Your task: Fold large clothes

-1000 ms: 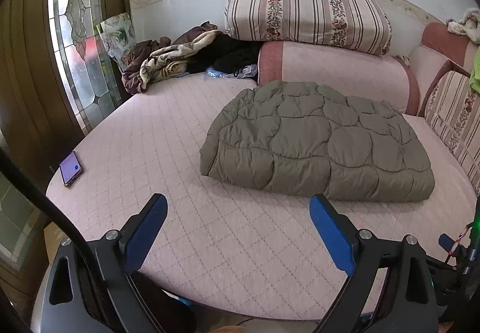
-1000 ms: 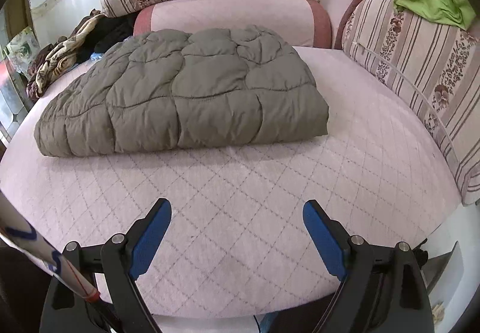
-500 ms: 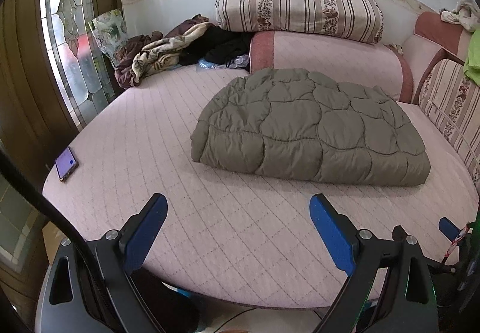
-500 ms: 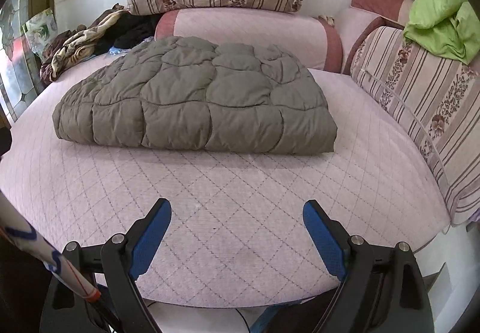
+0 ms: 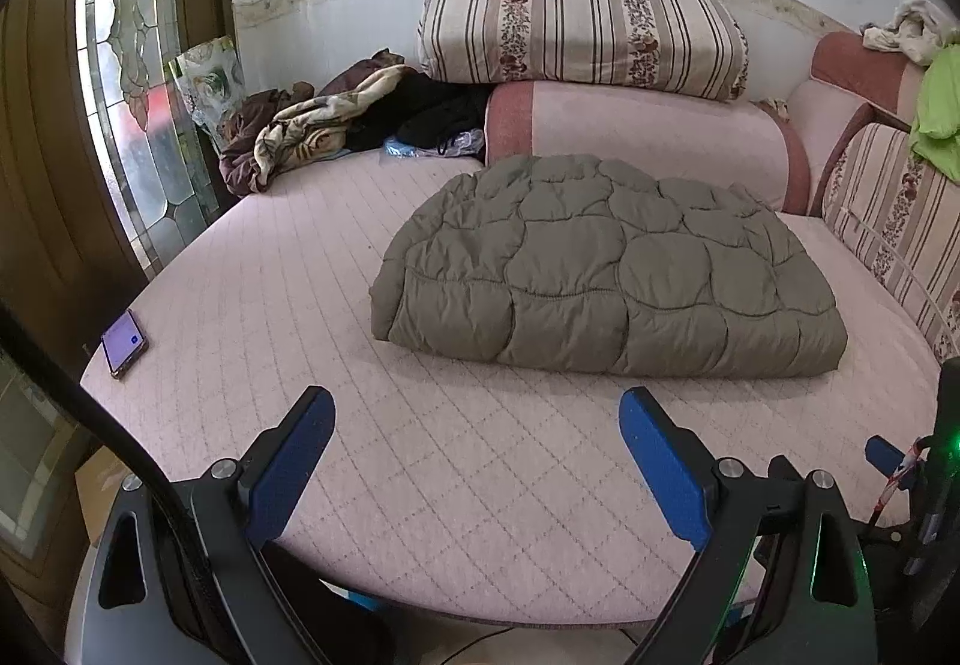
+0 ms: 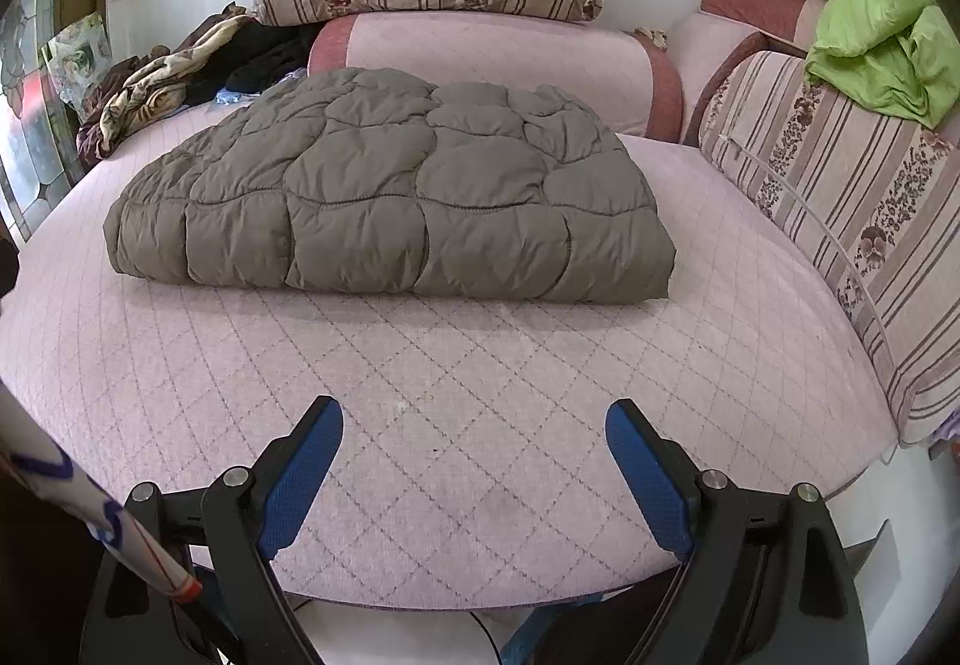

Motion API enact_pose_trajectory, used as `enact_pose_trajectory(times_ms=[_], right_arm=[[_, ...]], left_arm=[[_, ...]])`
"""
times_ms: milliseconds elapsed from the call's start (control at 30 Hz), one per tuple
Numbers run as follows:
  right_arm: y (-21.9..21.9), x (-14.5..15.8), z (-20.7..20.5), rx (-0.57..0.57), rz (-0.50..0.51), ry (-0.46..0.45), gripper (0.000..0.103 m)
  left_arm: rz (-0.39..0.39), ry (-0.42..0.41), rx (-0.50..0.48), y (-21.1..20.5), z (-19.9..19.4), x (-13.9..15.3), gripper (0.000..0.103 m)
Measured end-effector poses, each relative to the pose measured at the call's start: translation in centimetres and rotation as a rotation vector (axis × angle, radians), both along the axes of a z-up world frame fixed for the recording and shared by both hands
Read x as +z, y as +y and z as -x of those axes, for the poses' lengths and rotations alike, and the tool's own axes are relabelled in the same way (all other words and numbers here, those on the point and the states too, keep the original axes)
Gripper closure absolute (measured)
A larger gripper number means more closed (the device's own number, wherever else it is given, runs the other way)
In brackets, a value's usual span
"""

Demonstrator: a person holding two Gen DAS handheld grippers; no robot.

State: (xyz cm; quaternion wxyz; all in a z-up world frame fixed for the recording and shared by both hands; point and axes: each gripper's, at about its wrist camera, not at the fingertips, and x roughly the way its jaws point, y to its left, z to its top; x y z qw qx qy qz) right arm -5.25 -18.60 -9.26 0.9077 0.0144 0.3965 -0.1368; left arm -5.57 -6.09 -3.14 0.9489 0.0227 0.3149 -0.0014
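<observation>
Both my left gripper (image 5: 477, 413) and right gripper (image 6: 474, 425) gape empty, well short of the folded quilted coat (image 6: 384, 191) (seemingly finished).

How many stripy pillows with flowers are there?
2. One stripy pillow lies on top of the pink bolster at the back wall. The other stripy cushion stands along the right side of the bed. More may be hidden outside the views.
</observation>
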Motion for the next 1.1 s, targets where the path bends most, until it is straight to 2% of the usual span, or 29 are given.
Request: enact_pose_trajectory(times_ms=[500, 1100], right_arm=[[-0.1, -0.4, -0.1, -0.014, 0.003, 0.016, 0.01], [0.0, -1.0, -0.2, -0.027, 0.009, 0.036, 0.01]], left_arm=[[0.024, 0.085, -0.036, -0.4, -0.8, -1.4, 0.008], [0.0, 0.135, -0.054, -1.0, -1.2, -3.0, 0.008]])
